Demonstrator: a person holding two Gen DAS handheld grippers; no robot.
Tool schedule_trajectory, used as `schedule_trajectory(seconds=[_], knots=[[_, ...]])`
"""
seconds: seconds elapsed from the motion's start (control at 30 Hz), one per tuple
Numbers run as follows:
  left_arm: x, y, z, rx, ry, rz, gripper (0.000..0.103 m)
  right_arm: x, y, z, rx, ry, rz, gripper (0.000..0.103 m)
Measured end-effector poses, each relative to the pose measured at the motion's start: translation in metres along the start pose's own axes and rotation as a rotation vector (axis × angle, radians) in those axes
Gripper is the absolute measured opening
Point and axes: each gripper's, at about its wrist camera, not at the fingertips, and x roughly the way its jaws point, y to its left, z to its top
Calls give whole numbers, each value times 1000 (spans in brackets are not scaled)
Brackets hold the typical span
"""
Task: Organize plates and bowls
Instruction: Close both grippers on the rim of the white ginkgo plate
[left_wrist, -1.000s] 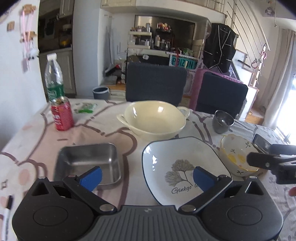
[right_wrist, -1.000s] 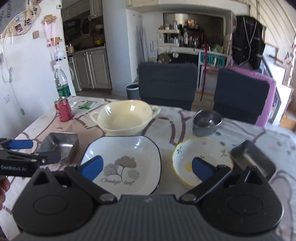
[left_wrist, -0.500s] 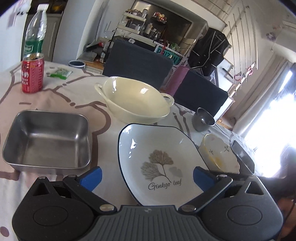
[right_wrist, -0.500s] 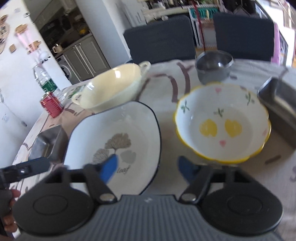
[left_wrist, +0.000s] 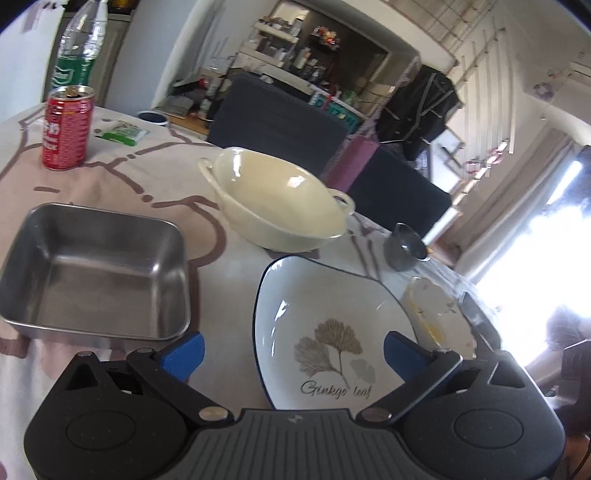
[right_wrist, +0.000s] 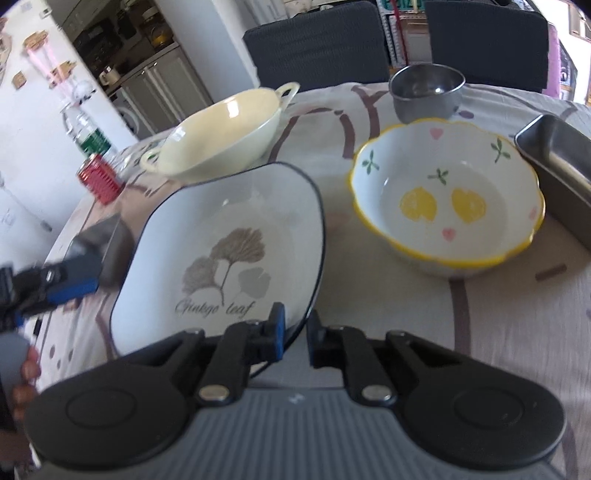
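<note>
The plate's (right_wrist: 229, 236) near rim is hidden behind the right gripper (right_wrist: 295, 326); contact between pads and rim cannot be confirmed.

The right tray (right_wrist: 557, 162) is cut off by the right edge of the right wrist view. In the left wrist view, window glare washes it out.

The floral bowl (left_wrist: 436, 314) is seen edge-on and partly overexposed in the left wrist view; its pattern is unreadable there.

The left gripper (right_wrist: 70, 277) is motion-blurred and cut by the left edge of the right wrist view.

The bottle's (left_wrist: 79, 48) cap lies beyond the top edge.

The can (right_wrist: 99, 179) and left tray (right_wrist: 107, 240) are blurred in the right wrist view; the can's lettering is illegible.
</note>
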Motion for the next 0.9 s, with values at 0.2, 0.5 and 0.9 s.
schedule_trajectory(seconds=[0.2,0.5,0.9], knots=[[13,0,3,34,55,-83,87,-9,-10,-10,38,38,35,18],[49,0,13,55,144,-9,54,-2,-12,16,54,-78,-2,55],[43,2,8,81,213,75,11,8,-11,22,56,5,-62,10]])
